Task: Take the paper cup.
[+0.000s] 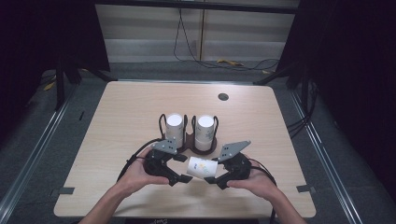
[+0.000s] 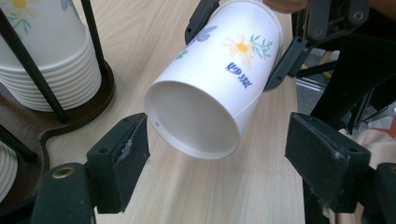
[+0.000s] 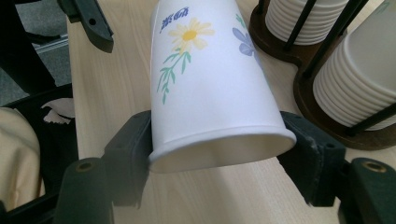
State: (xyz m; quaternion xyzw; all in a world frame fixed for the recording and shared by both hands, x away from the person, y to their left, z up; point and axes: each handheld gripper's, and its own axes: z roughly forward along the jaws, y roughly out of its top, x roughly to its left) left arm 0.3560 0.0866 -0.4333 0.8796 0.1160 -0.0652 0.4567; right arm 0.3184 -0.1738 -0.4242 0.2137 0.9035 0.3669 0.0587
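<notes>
Cup [image 1: 202,167] | lay sideways above the table between the grippers | right gripper [image 1: 219,178] clamped its rim end | left gripper [image 1: 180,178] gaped around its base (unclosed) | handover or restacking onto the holder [image 1: 189,139] seemingly left.

A lab-style recording bay. Black curtains [image 1: 345,70] flank a lone wooden table [image 1: 126,116]. Cables [image 1: 196,51] trail across grey floor [image 1: 327,140].

A white paper cup [image 1: 202,168] printed with a yellow daisy and blue lettering lies tipped on its side above the table near me, rim clamped in my right gripper [image 1: 216,178], base pointing left, empty.
</notes>
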